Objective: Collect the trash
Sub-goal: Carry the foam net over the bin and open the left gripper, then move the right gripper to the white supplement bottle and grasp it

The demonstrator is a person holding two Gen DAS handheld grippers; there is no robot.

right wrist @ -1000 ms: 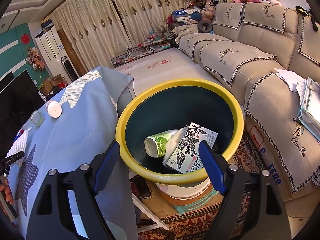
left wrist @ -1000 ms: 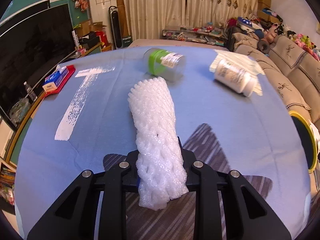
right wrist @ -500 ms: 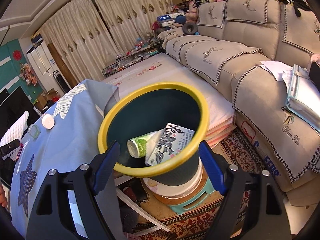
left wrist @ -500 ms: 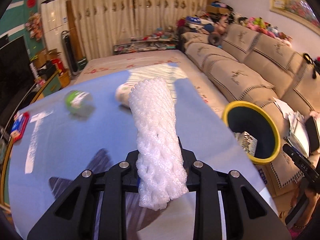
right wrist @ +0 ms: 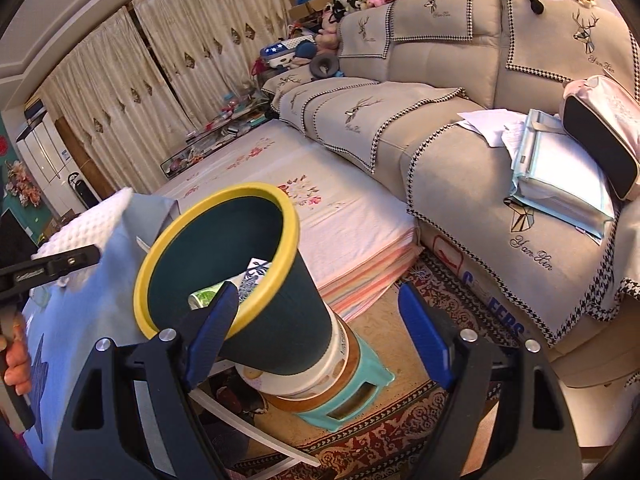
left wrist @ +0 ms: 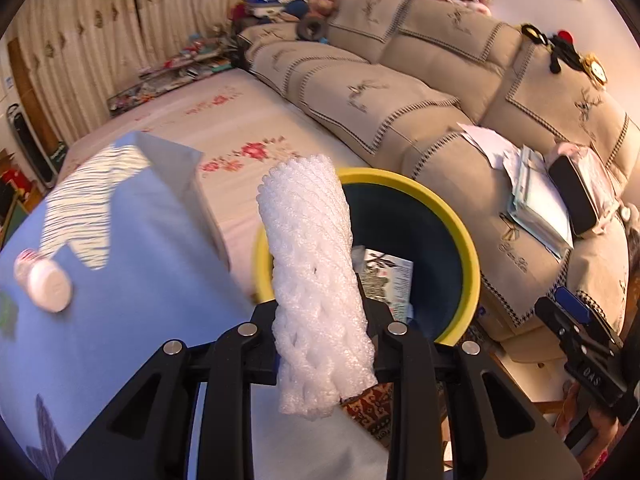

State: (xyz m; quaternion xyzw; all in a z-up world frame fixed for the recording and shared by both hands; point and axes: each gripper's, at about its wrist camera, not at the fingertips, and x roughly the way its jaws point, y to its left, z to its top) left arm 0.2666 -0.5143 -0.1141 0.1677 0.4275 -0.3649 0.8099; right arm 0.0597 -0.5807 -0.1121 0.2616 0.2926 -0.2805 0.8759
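Observation:
My left gripper is shut on a white foam net sleeve, held upright just short of a dark bin with a yellow rim. The bin holds a printed packet and a green-white cup. In the right wrist view the bin stands on a teal stool beside the table, with the foam sleeve at far left. My right gripper is open and empty, beside the bin. A white bottle lies on the blue tablecloth.
A beige sofa with papers and a pouch runs along the right. A low mattress with floral sheet lies behind the bin. A patterned rug covers the floor. The right gripper shows in the left wrist view.
My left gripper has swung right with the foam sleeve, from over the table to the bin's rim. My right gripper has drawn back and right, away from above the bin.

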